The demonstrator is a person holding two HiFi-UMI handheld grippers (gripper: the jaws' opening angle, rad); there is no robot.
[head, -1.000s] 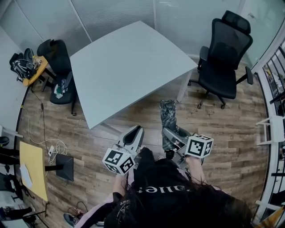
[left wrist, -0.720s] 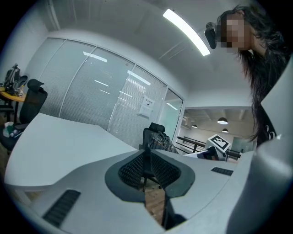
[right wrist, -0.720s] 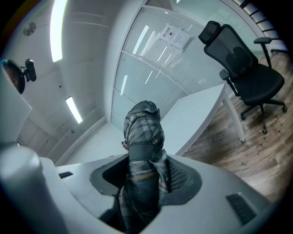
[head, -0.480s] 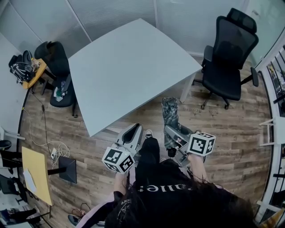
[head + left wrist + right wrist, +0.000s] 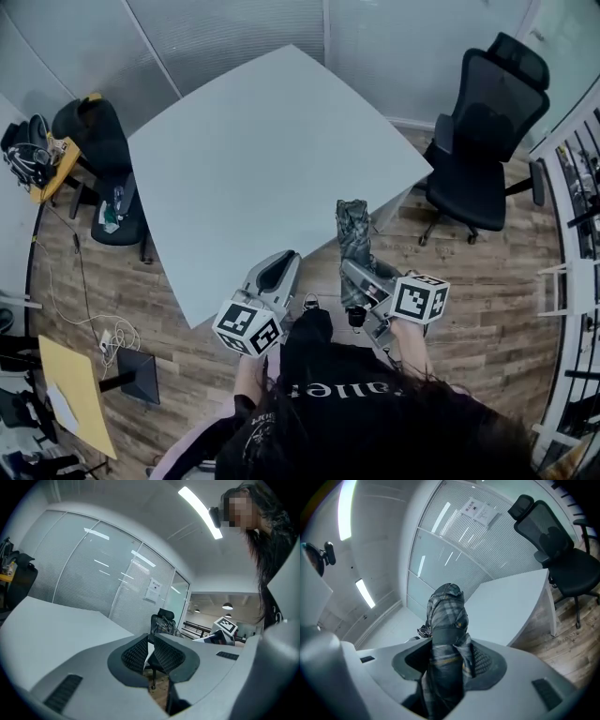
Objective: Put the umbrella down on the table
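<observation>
A folded umbrella (image 5: 353,230) in grey plaid fabric stands nearly upright in my right gripper (image 5: 364,279), which is shut on its lower part. In the right gripper view the umbrella (image 5: 447,616) fills the gap between the pads of the right gripper (image 5: 450,660). In the head view its tip overlaps the near edge of the large white table (image 5: 253,159). My left gripper (image 5: 275,274) hangs beside that same edge, shut with nothing between its pads. From the left gripper (image 5: 149,652) the table (image 5: 47,625) spreads out to the left.
A black office chair (image 5: 487,131) stands right of the table on the wooden floor. A second dark chair (image 5: 94,136) with bags is at the left. A yellow side table (image 5: 70,389) sits lower left, with cables nearby. Glass partitions run behind the table.
The person has stepped toward the table, so both grippers now sit at its near edge. The umbrella has stayed in the right gripper. The left gripper's jaws have not changed.
</observation>
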